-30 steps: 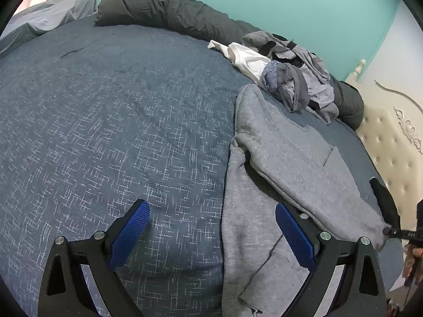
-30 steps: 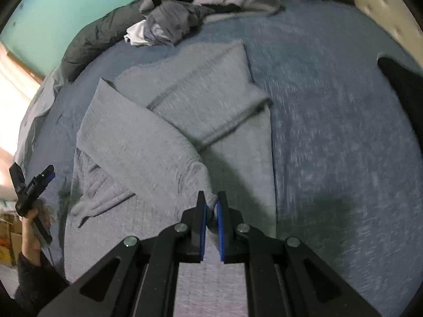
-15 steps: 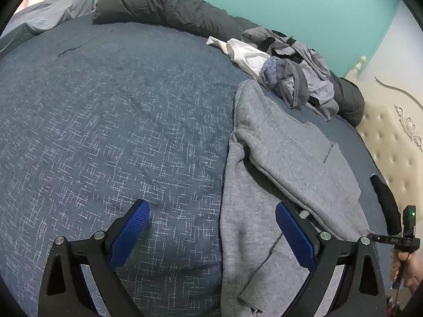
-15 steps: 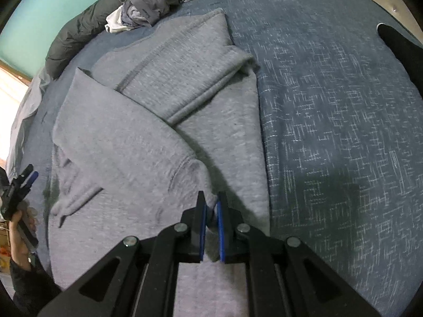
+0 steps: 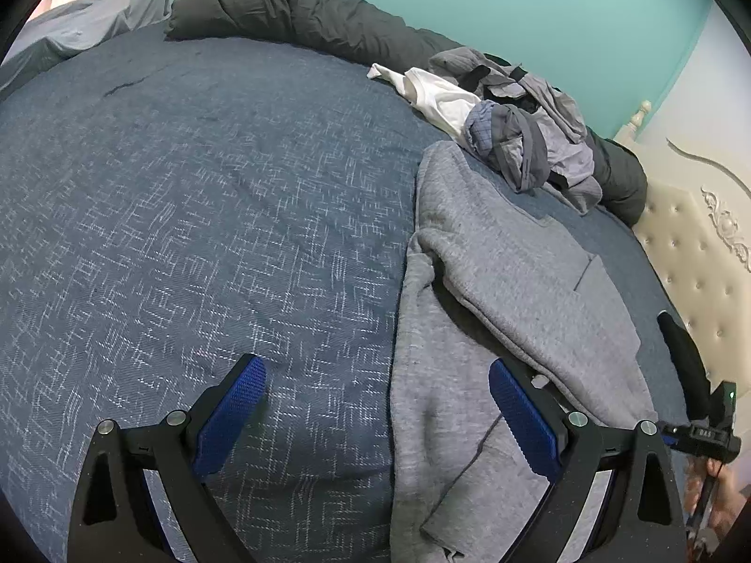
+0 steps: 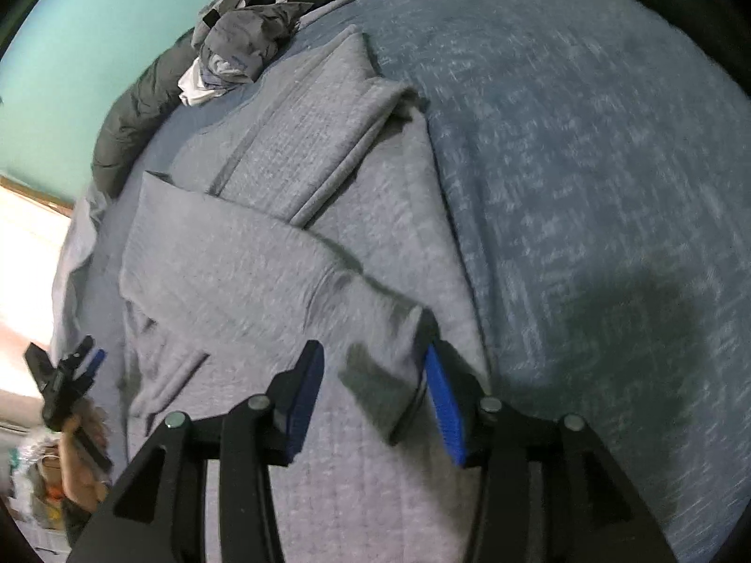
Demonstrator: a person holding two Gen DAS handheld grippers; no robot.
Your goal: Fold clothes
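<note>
With the grey sweatshirt [image 6: 300,253] lying on the bed [image 6: 586,187] just short of the clothes pile [image 6: 263,42], let the right tool [image 6: 373,384], jaws opening around the folded-in sleeve cuff [image 6: 389,356], part fully before lifting away, so the fold stays flat; the left tool [image 5: 375,403] hangs wide open, empty.

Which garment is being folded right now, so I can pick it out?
On the dark blue woven bedspread, look near the cream tufted headboard. The large heather-grey knit sweatshirt lies spread flat, sleeves crossed over it, unlike the crumpled heap of mixed grey and white clothes beyond it.
</note>
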